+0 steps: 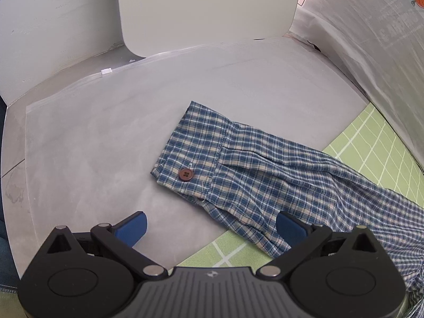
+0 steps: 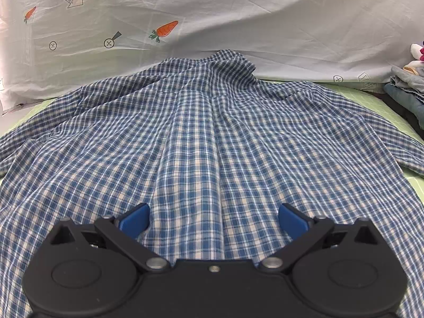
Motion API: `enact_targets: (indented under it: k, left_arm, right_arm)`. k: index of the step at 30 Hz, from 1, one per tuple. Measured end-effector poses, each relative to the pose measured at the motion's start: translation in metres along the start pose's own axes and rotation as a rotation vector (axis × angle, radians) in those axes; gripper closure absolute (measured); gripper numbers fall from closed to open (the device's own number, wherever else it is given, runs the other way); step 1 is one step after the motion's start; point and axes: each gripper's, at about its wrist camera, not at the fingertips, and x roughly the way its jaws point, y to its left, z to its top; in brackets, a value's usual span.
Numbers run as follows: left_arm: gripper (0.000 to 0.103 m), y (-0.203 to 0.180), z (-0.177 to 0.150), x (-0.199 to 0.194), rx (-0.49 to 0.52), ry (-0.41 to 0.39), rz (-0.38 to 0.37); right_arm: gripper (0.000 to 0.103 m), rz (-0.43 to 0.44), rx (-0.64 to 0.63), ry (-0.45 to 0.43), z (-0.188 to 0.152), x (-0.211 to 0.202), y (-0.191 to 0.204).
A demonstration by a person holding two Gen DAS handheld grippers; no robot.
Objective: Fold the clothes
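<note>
Hovering with both sets of fingers spread wide, nothing pinched: left gripper (image 1: 210, 226) by the sleeve (image 1: 238, 164) cuff, right gripper (image 2: 214, 220) over the shirt (image 2: 201, 137) lying flat on green mat (image 2: 397, 122).

A blue, white and cream checked shirt (image 2: 212, 137) lies spread flat, back side up, filling the middle and lower right-wrist frame, collar at upper centre. In the left-wrist frame its sleeve (image 1: 265, 180) stretches from lower right to centre, the cuff closed by a brown button (image 1: 185, 174).
</note>
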Motion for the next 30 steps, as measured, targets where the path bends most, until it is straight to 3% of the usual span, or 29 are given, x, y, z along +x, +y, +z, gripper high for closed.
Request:
enact_targets:
  k: [2, 4, 6, 7, 8, 9, 12, 16, 18, 22, 25, 27, 30]
  left_arm:
    - [0.015, -0.007, -0.001, 0.003, 0.034, -0.023, 0.032]
    - [0.033, -0.016, -0.002, 0.005, 0.094, -0.054, 0.06]
    - [0.065, -0.023, -0.001, 0.004, 0.14, -0.077, 0.041]
    - [0.076, -0.024, 0.0, 0.003, 0.121, -0.082, 0.017]
    - [0.096, -0.022, 0.002, 0.004, 0.086, -0.074, -0.02]
    - [0.098, -0.022, 0.004, 0.005, 0.053, -0.063, -0.046]
    - [0.099, -0.033, 0.004, -0.005, 0.038, -0.108, -0.058]
    - [0.099, -0.066, -0.001, -0.037, 0.092, -0.183, -0.202]
    - [0.099, -0.09, -0.009, -0.051, 0.17, -0.204, -0.261]
    - [0.099, -0.138, -0.036, -0.073, 0.313, -0.17, -0.443]
    - [0.094, -0.172, -0.067, -0.079, 0.466, -0.099, -0.542]
    - [0.069, -0.189, -0.085, -0.078, 0.557, -0.028, -0.574]
    - [0.046, -0.191, -0.102, -0.072, 0.587, 0.057, -0.59]
  right_arm:
    - [0.0, 0.0, 0.0, 0.0, 0.0, 0.0, 0.0]
    - [0.0, 0.0, 0.0, 0.0, 0.0, 0.0, 0.0]
    - [0.0, -0.001, 0.001, 0.0, 0.0, 0.0, 0.0]
    - [0.0, -0.001, 0.001, 0.0, 0.0, 0.001, 0.0]
    - [0.0, -0.001, 0.001, 0.0, 0.0, 0.001, 0.0]
    - [0.0, -0.001, 0.001, -0.001, 0.0, 0.001, 0.0]
    - [0.0, -0.001, 0.001, -0.001, 0.0, 0.001, 0.0]
    - [0.0, 0.0, 0.001, -0.001, 0.0, 0.001, -0.001]
    - [0.0, 0.001, 0.0, -0.002, 0.0, 0.001, -0.001]
    - [0.0, 0.001, 0.0, -0.002, 0.0, 0.001, 0.0]
    - [0.0, 0.004, -0.001, -0.002, -0.001, 0.001, -0.001]
    - [0.0, 0.004, -0.002, -0.002, 0.0, 0.001, -0.002]
    - [0.0, 0.005, -0.002, -0.001, 0.0, 0.001, -0.002]
